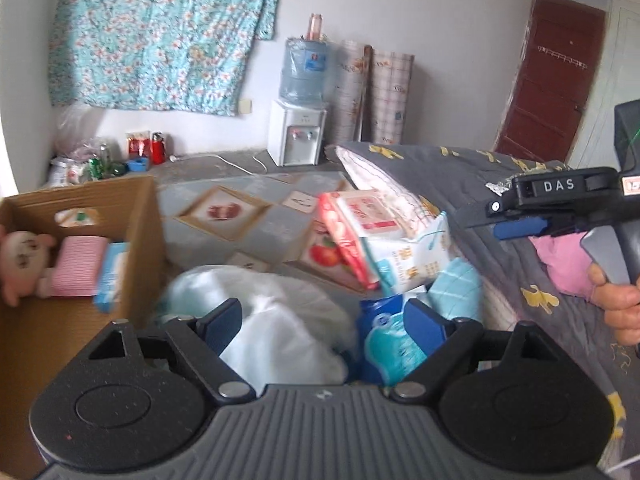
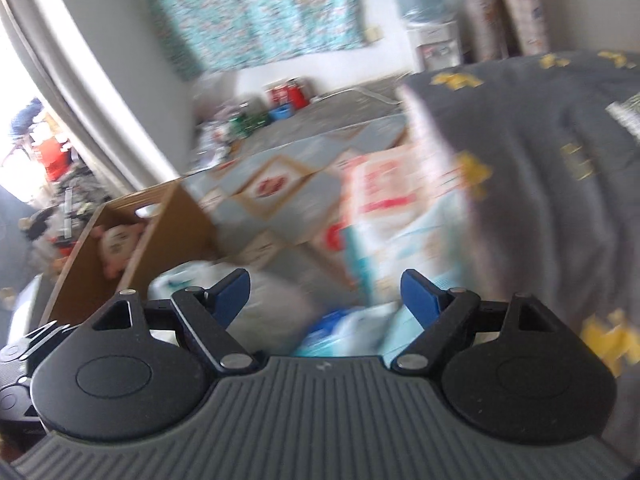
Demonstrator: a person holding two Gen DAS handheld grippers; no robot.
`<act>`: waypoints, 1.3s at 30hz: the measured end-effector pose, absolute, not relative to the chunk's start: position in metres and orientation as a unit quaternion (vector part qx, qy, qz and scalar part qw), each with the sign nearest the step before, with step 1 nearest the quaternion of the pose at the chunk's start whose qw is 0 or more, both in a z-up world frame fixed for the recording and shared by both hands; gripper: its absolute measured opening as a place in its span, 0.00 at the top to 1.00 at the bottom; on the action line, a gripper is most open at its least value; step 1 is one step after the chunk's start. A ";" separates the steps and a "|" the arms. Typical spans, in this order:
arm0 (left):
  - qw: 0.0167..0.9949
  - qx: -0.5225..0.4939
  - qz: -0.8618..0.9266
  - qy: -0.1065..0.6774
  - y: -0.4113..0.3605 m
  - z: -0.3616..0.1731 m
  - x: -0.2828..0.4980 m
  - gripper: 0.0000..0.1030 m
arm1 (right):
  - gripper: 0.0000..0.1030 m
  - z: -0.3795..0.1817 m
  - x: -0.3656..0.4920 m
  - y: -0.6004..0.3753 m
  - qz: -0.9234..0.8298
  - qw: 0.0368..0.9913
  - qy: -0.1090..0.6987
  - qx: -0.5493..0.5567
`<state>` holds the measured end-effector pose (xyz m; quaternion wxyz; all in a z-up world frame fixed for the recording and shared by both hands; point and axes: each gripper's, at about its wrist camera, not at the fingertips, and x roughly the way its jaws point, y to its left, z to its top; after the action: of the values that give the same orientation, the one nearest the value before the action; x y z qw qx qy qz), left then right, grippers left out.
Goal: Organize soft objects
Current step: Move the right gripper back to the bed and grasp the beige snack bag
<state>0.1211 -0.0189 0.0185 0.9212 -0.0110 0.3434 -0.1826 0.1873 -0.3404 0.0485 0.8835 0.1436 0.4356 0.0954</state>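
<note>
Both tongs stand wide apart and grip nothing: the left tongs (image 1: 322, 318) hang over a pile of soft packs, with a white plastic bag (image 1: 280, 328) and a blue tissue pack (image 1: 390, 344) showing between the fingers but not pinched, and the right tongs (image 2: 326, 294) hover over the same heap, which is heavily blurred in that view. The pile lies on the patterned mat (image 1: 224, 216) beside the grey bedding (image 1: 460, 176), and includes a red-and-white pack (image 1: 360, 224) leaning on a pale blue pack (image 1: 416, 256). To do the pick well, I judge it best to settle on one pack, bring the fingers down on its two long sides, and close firmly enough that the slippery wrap does not slide out, leaving the loose bag aside. The cardboard box (image 1: 140, 240) sits open just left of the pile; inside it are a plush toy (image 1: 24, 260), a pink striped bundle (image 1: 78, 266) and a light blue pack (image 1: 112, 276), with room left in front.
</note>
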 end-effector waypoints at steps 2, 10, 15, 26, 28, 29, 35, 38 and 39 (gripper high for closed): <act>0.916 -0.014 -0.184 0.355 -0.039 0.011 0.136 0.20 | 0.20 0.036 0.202 -0.355 0.089 0.880 0.445 0.141; 0.892 -0.041 -0.170 0.416 -0.081 -0.024 0.194 0.67 | 0.20 -0.024 0.270 -0.366 0.076 0.868 0.478 0.113; 0.888 -0.035 -0.176 0.424 -0.089 -0.030 0.201 0.77 | 0.37 -0.049 0.294 -0.362 0.082 0.855 0.500 0.108; 0.898 -0.049 -0.162 0.405 -0.065 -0.008 0.187 0.79 | 0.80 0.007 0.239 -0.299 0.130 0.909 0.390 -0.068; 0.898 -0.057 -0.163 0.404 -0.057 -0.002 0.182 0.79 | 0.80 0.015 0.212 -0.279 0.154 0.911 0.360 -0.129; 0.898 -0.061 -0.163 0.405 -0.053 0.000 0.180 0.78 | 0.80 0.014 0.198 -0.268 0.165 0.908 0.350 -0.161; 0.886 -0.097 -0.172 0.421 -0.038 0.002 0.170 0.72 | 0.80 -0.019 0.126 -0.220 0.201 0.874 0.330 -0.293; 0.873 -0.125 -0.182 0.436 -0.035 -0.004 0.170 0.67 | 0.80 -0.031 0.113 -0.214 0.208 0.869 0.348 -0.285; 0.869 -0.129 -0.188 0.440 -0.037 -0.007 0.170 0.66 | 0.80 -0.033 0.113 -0.215 0.208 0.869 0.354 -0.276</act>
<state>0.1702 -0.0365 -0.0068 0.8686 -0.1290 0.4401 -0.1876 0.1126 -0.2146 -0.0329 0.8691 -0.2763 0.3537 0.2081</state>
